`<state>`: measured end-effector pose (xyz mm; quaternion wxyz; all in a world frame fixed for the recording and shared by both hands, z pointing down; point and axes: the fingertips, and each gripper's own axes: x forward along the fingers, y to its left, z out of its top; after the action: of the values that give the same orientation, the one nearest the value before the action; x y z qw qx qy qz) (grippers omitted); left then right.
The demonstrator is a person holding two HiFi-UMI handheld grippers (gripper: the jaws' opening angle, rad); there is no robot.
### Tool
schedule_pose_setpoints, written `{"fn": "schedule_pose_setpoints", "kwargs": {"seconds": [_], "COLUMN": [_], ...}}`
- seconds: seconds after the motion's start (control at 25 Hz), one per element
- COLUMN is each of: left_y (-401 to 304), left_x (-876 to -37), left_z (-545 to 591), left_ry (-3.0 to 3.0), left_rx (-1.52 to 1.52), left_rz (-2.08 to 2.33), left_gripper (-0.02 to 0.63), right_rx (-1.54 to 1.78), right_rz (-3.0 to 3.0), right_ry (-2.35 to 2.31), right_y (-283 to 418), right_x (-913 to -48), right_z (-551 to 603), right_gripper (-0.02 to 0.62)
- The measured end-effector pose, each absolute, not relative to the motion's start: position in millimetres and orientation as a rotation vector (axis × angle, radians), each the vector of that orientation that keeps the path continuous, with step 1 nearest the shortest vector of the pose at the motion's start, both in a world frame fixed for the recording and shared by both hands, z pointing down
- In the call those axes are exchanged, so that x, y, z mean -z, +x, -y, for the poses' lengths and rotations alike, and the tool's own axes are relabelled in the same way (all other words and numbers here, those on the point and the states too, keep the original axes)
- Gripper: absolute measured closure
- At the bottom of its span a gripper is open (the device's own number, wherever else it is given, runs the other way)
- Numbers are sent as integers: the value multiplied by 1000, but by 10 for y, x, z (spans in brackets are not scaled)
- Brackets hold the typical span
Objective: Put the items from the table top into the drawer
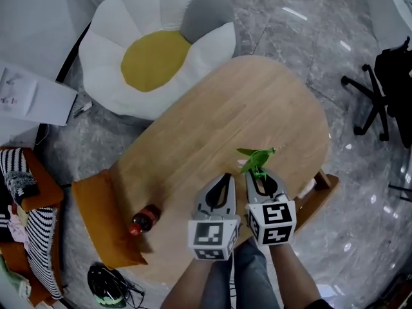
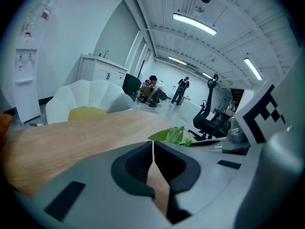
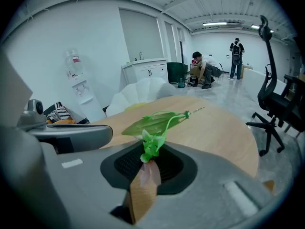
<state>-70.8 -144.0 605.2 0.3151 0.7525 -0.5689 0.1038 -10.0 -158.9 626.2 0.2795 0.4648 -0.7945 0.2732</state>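
Grey right gripper (image 3: 151, 152), held in the person's right hand over the near edge of the table (image 1: 212, 121): jaws closed nearly together on the lower stem of a green sprig (image 3: 155, 123), whose leaf and thin stalk stand up and forward beyond the fingertips; a pale pink bit hangs from the stem just below the pads. In the head view the right gripper (image 1: 259, 172) lies just beside the left gripper (image 1: 225, 176), their marker cubes almost touching, and the green sprig (image 1: 257, 158) rises clear of the table top. Left gripper (image 2: 152, 147): jaws shut together with only a hairline between the pads, nothing in them. Table: light wood, oval, its top bare apart from a bottle (image 1: 143, 220) with dark contents and a red label, lying on its side at the near left edge, well apart from both grippers. Wooden part (image 1: 320, 184): projects from under the table's near right edge; whether it is the drawer cannot be told. Orange cushion (image 1: 103, 217): beside the table's left edge, next to the bottle. Flower-shaped floor seat (image 1: 154, 50): white petals, yellow centre, one grey petal, beyond the table's far left end. Black office chair (image 1: 380, 95): on the grey floor to the right, apart from the table.
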Motion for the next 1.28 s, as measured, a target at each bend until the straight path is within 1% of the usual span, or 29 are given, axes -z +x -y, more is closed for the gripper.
{"fn": "schedule_pose_setpoints", "kwargs": {"seconds": [0.2, 0.72, 1.28], "left_y": [-583, 69, 361], "left_x": [-6016, -5983, -6100], "left_z": [1360, 1051, 840], "left_ry": [2009, 2132, 2196], "left_rx": [-291, -351, -436], "left_rz": [1466, 1302, 1208], "left_gripper": [589, 589, 589], "right_rx": [-750, -774, -831], "right_rz": [2112, 2099, 1993], "right_ry": [1291, 1361, 1493], "right_y": [74, 526, 930], "right_x": [-6223, -6130, -6250], "right_z": [1413, 988, 714], "right_gripper": [526, 528, 528]}}
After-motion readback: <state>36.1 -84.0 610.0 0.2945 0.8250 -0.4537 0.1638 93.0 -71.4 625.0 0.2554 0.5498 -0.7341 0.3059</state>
